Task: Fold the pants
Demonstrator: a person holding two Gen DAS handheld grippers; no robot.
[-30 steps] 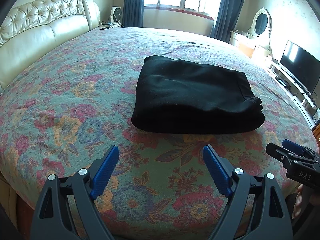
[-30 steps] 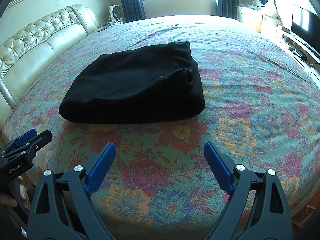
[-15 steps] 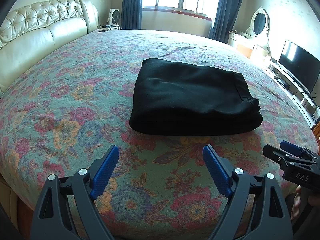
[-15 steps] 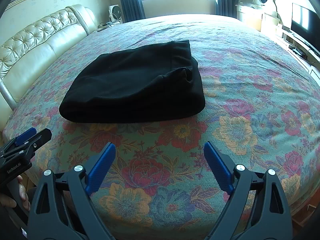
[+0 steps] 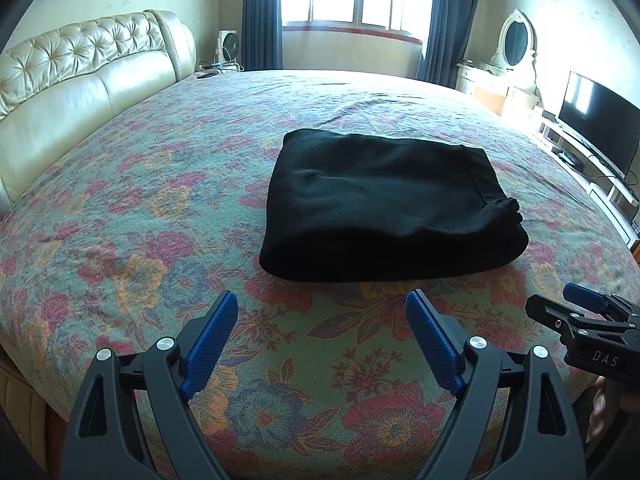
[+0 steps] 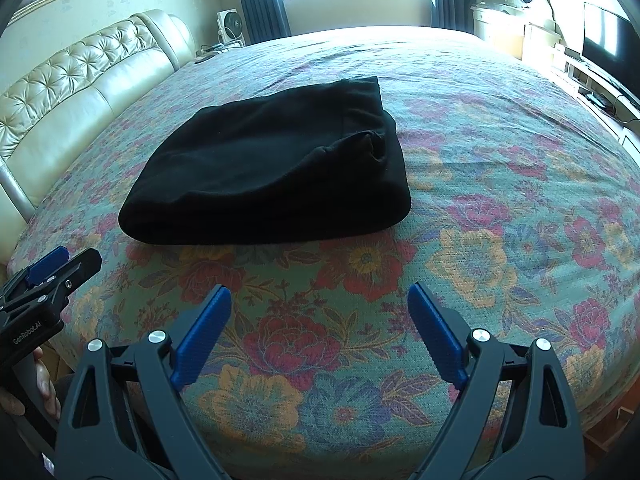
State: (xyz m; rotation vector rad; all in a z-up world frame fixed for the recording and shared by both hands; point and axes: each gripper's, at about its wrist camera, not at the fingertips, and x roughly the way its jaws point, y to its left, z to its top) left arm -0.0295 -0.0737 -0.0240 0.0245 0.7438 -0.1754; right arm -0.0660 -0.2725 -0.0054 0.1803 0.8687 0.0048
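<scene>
Black pants [image 5: 384, 204], soft and fleecy, lie folded into a thick rounded rectangle near the middle of the bed's floral woven bedspread [image 5: 120, 240]. The left gripper [image 5: 322, 312] hangs above the near edge, ribbed blue pads spread wide, holding nothing. The right gripper [image 6: 320, 304] is likewise parted and empty. From the right wrist, a puckered bunch of fabric on the pants' right end shows clearly; from the left it's just a lump, possibly the waistband. The tufted leather headboard [image 5: 80, 76] is cut off at left.
</scene>
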